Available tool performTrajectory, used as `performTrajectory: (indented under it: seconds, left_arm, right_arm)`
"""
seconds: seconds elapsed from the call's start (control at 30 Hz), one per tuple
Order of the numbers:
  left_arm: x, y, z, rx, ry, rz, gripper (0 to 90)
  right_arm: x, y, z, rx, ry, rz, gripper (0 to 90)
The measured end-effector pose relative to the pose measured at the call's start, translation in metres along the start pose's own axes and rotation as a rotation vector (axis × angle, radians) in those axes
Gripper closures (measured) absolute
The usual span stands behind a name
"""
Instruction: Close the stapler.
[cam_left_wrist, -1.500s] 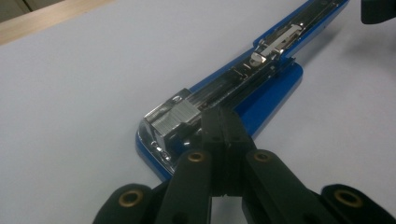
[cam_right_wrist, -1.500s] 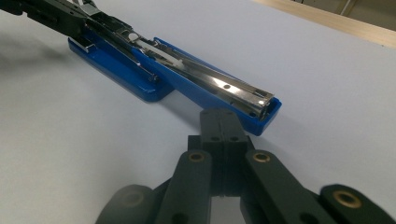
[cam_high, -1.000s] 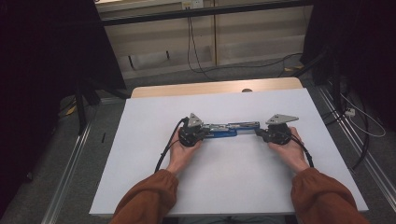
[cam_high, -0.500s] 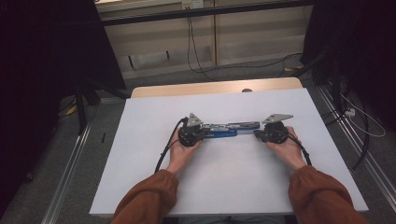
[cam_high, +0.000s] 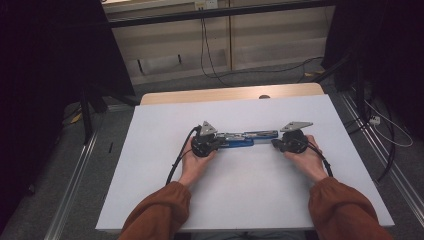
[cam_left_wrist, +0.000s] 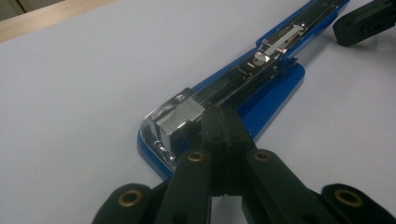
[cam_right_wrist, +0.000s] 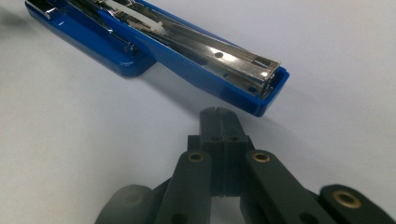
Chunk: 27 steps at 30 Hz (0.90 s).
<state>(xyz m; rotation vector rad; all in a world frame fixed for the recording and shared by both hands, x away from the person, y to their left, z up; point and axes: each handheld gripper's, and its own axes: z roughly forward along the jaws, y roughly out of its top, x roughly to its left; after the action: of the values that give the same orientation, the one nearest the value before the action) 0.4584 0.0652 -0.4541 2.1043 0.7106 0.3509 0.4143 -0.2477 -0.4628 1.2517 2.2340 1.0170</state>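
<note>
A blue stapler lies swung open flat across the middle of the white table top, its metal staple channel facing up. My left gripper is at its left end, jaws shut. In the left gripper view the closed tips rest against the stapler beside the silver staple block, with nothing between them. My right gripper is at the right end, jaws also shut. In the right gripper view its tips sit just short of the blue end of the stapler, a small gap apart.
A wooden edge runs along the table's far side. Black cables trail over the floor beyond it, and metal rails flank the table. Both forearms in rust sleeves come in from the near edge.
</note>
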Motion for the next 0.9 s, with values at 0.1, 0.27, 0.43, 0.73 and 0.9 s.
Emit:
performTrajectory:
  seconds: [0.1,0.27,0.43,0.73,0.9]
  left_arm:
    - [0.0001,0.0001,0.0001,0.000,0.000,0.001,90.0]
    - [0.0008,0.0004,0.0001,-0.003,-0.003,0.003,90.0]
    - [0.0014,0.0003,0.0001,0.000,-0.011,-0.002,90.0]
    - [0.0009,-0.0004,0.0006,-0.008,-0.015,-0.026,90.0]
    - [0.0011,0.0001,0.0001,-0.003,-0.008,-0.006,90.0]
  right_arm:
    - [-0.0012,-0.0002,0.0001,0.000,0.007,0.017,90.0]
    - [-0.0022,-0.0003,0.0009,-0.006,0.009,0.025,90.0]
    - [-0.0025,0.0015,0.0020,-0.003,0.008,0.031,90.0]
    - [-0.0028,0.0020,0.0029,-0.007,0.008,0.040,90.0]
    - [-0.0026,0.0021,0.0033,-0.010,0.008,0.042,90.0]
